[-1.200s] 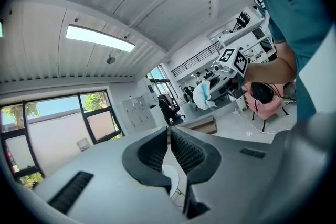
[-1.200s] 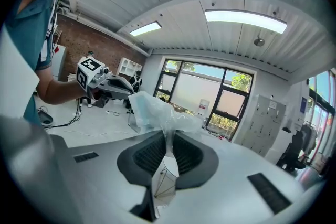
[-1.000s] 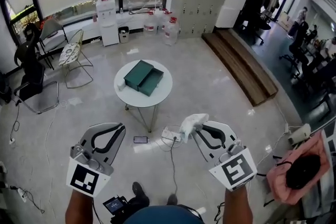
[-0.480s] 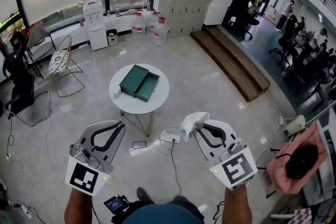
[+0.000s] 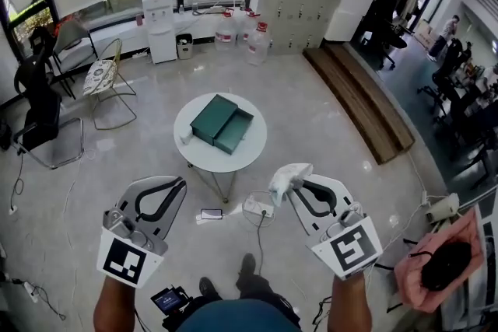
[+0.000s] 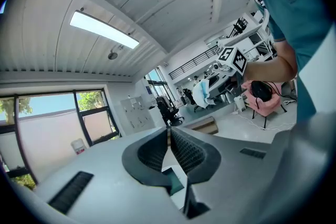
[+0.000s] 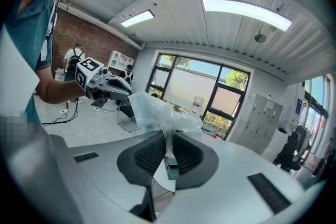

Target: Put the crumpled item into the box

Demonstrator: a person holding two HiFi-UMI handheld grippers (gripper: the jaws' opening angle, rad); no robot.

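A dark green box [image 5: 222, 123] lies open on a small round white table [image 5: 250, 152] ahead of me. My right gripper [image 5: 291, 188] is shut on a crumpled pale plastic item [image 5: 287, 179], which puffs up above the jaws in the right gripper view as the crumpled item [image 7: 157, 113]. The right gripper [image 7: 169, 140] hangs short of the table, over the floor. My left gripper [image 5: 176, 187] is shut with nothing in it, its pads pressed together in the left gripper view [image 6: 169, 140]. The box [image 7: 170, 167] shows small between the right jaws.
A power strip [image 5: 257, 207] with cables and a phone [image 5: 211, 214] lie on the floor by the table's leg. Chairs [image 5: 47, 128] stand at the left, a water dispenser [image 5: 159, 4] and bottles at the back wall. A wooden platform [image 5: 366, 109] runs along the right.
The table and box have drifted slightly in the head view as the person stepped. Both grippers keep their places, the right still holding the crumpled item.
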